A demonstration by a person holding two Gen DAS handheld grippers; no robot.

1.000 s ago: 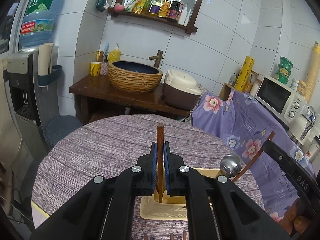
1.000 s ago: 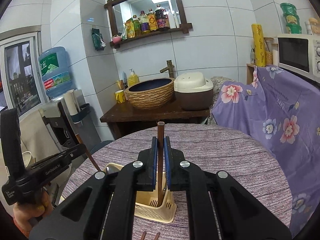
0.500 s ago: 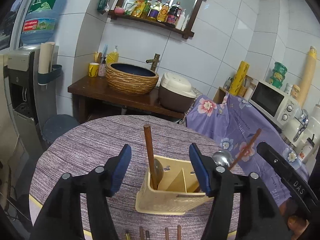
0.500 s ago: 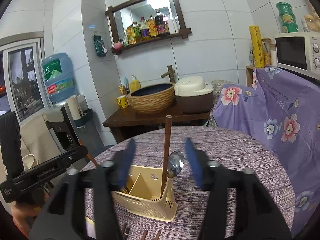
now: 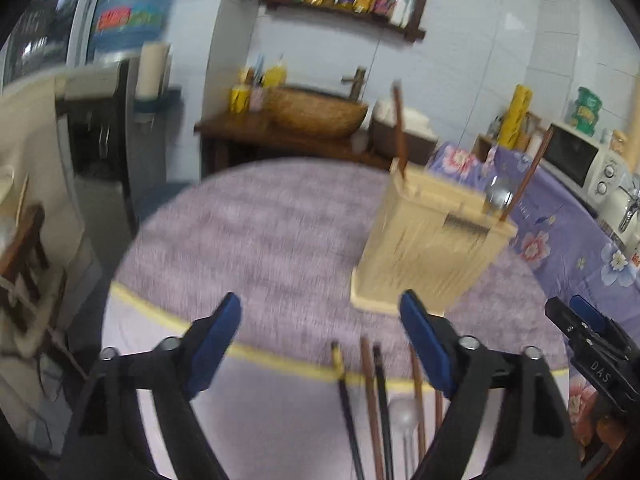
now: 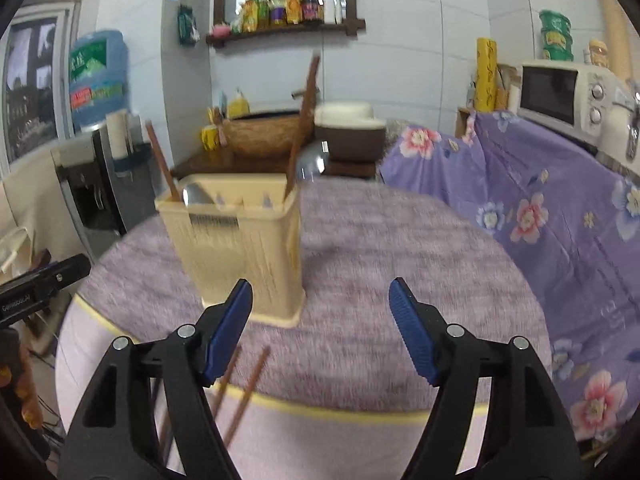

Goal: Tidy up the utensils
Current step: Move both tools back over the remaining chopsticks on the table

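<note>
The cream utensil holder stands on the desk with two brown chopsticks and a spoon already in it; more chopsticks and a spoon lie at the near edge, still unsorted. Left hand-held gripper and right hand-held gripper are empty, jaws opening. "DAS" shows on the right one's side.

Cream utensil holder, brown chopsticks, mottled purple tablecloth, blue-padded fingers, purple floral cover.
</note>
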